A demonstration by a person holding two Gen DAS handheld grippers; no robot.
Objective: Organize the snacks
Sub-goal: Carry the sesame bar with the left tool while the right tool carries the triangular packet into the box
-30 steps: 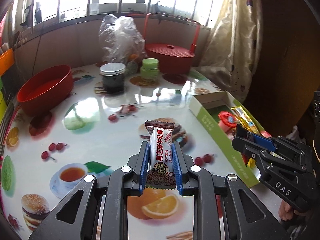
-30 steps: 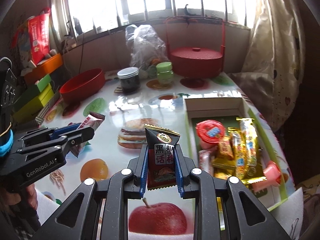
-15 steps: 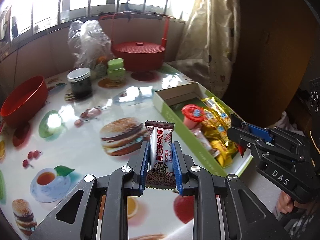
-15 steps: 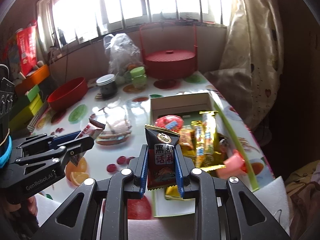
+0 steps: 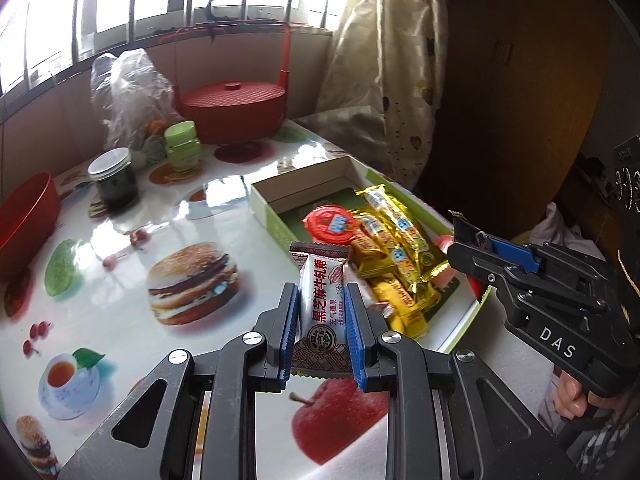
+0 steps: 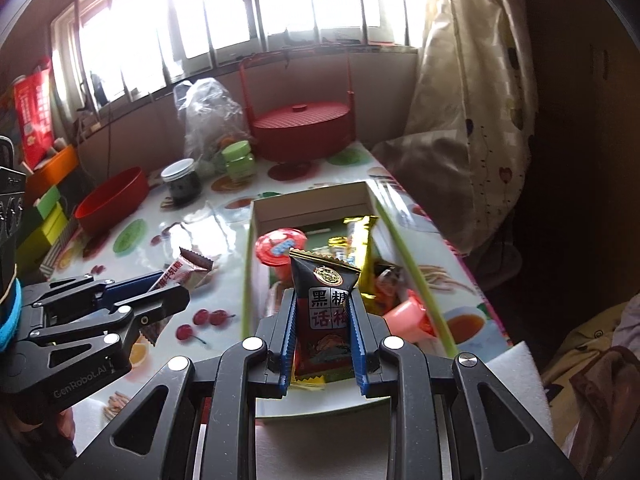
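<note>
Left tongs [image 5: 322, 312] are clamped on a white-and-brown wrapped sesame candy [image 5: 322, 300], held upright w/ its crimped top end sticking up past the blue pads; candy sits above the glossy fruit-and-burger print worktop [image 5: 120, 320], just beside the near left wall of the green-sided open cardboard box [image 5: 264, 206]. Right tongs [image 6: 323, 320] are closed on a black-and-red snack sachet w/ a gold round emblem [image 6: 324, 304], also upright, over the near end of that box.

Inside the box: red-lidded jelly cup [image 5: 330, 224], long gold foil packets [image 5: 394, 232] lying lengthwise, a few yellow wrapped pieces [image 5: 400, 300] near the front; a pink item [image 6: 406, 314] at the front right, prob. another small cup, though blur makes it hard to say.

At the far end of the worktop: red lidded basket w/ tall handle [image 5: 234, 110], crumpled clear plastic bag [image 5: 124, 92], green-lidded small jar [image 5: 182, 146], dark jar w/ silver lid [image 5: 112, 178], red round bowl [image 5: 26, 216] at the left edge. Cream curtain [image 5: 380, 60] hangs at right.
</note>
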